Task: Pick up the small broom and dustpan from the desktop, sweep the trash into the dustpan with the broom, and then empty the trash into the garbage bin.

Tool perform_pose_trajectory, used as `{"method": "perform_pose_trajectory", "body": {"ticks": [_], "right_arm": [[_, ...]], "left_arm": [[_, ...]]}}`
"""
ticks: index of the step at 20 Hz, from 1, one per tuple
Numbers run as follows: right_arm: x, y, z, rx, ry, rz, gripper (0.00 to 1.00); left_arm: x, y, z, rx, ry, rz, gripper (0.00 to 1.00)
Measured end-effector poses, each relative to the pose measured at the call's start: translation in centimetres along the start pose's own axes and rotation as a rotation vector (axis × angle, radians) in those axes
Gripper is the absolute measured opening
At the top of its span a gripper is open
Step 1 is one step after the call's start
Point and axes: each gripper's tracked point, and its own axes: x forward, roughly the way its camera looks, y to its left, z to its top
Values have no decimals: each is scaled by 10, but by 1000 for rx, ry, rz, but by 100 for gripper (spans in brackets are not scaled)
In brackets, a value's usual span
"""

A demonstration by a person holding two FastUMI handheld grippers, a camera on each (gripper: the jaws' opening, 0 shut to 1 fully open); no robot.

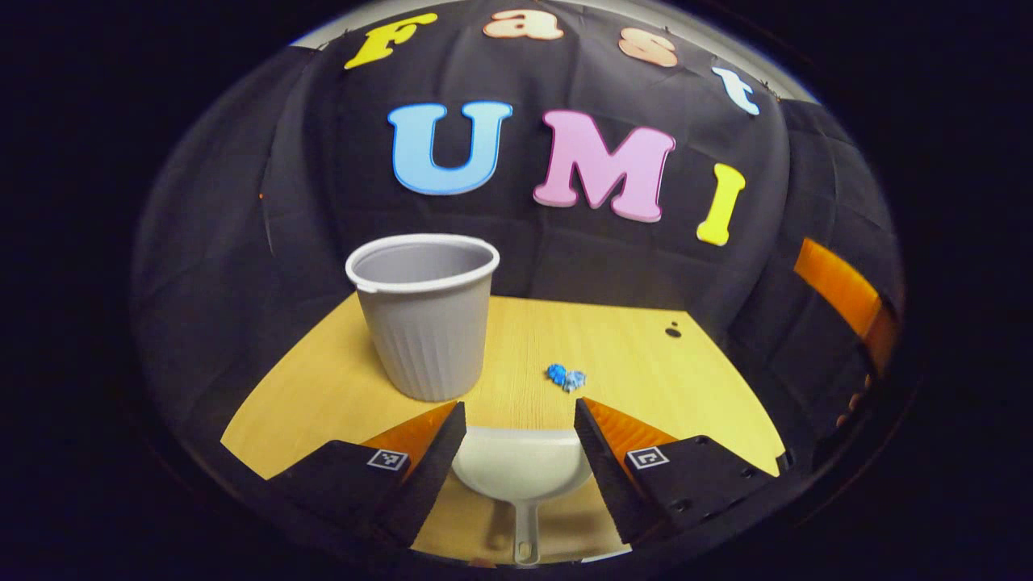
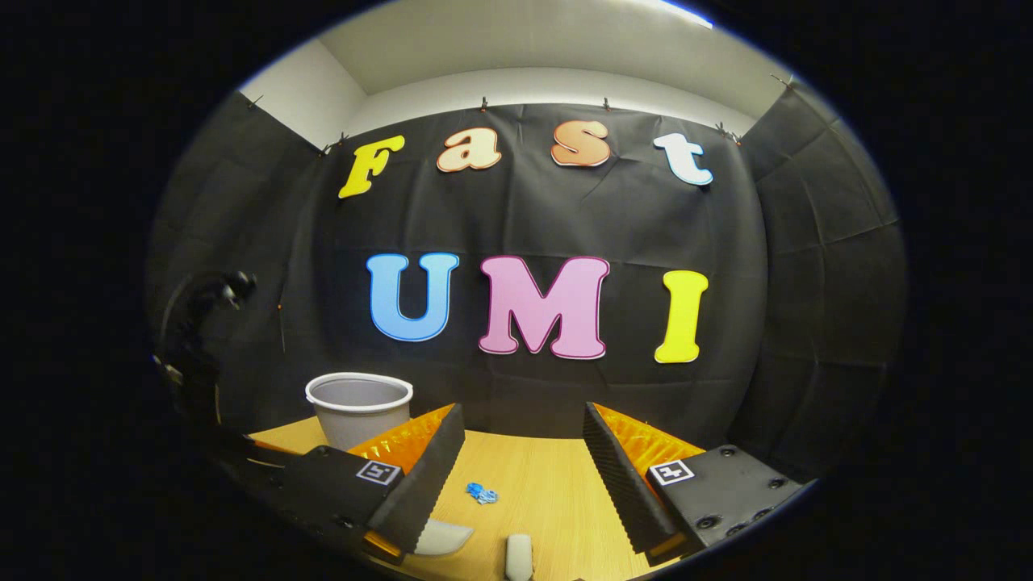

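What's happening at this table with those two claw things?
A person holds a two-finger gripper in each hand, about to start a small clean-up. Both are open and hold nothing. The left gripper hovers over a white dustpan lying on the wooden desk. The right gripper hangs above the desk near what looks like the broom's handle end. A little blue scrap of trash lies ahead, beside a grey garbage bin. Nothing has been picked up yet.

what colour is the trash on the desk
Blue, small crumpled bits; the trash shows best in the left gripper view.
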Motion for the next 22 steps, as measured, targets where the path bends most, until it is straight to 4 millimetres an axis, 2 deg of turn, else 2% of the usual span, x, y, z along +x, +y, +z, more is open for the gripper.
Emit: {"method": "perform_pose_trajectory", "body": {"ticks": [3, 6, 8, 12, 16, 19, 20, 21, 22], "right_arm": [[-6, -5, -16, -9, 41, -12, 95], [-18, -13, -24, -10, 69, -33, 96], [-28, -25, -26, -21, 73, -65, 96], [-43, -39, -34, -26, 111, -114, 95], [-58, -50, -31, -14, 114, -160, 96], [-66, -52, -28, -24, 104, -179, 96], [-68, -52, -27, -31, 105, -184, 89], [-70, -52, -27, -35, 107, -187, 89], [-72, -52, -27, -36, 112, -191, 89]], "left_arm": [[20, -5, -61, 21, 247, -8, 83], [29, 0, -108, 30, 419, 14, 83], [39, -4, -131, 47, 522, -4, 83], [64, -5, -145, 71, 614, -6, 83], [85, -4, -150, 66, 677, 22, 83], [91, -11, -156, 26, 737, 27, 83], [93, -12, -158, 9, 750, 28, 67], [96, -14, -159, -2, 761, 30, 60], [98, -15, -160, -6, 769, 29, 59]]}}
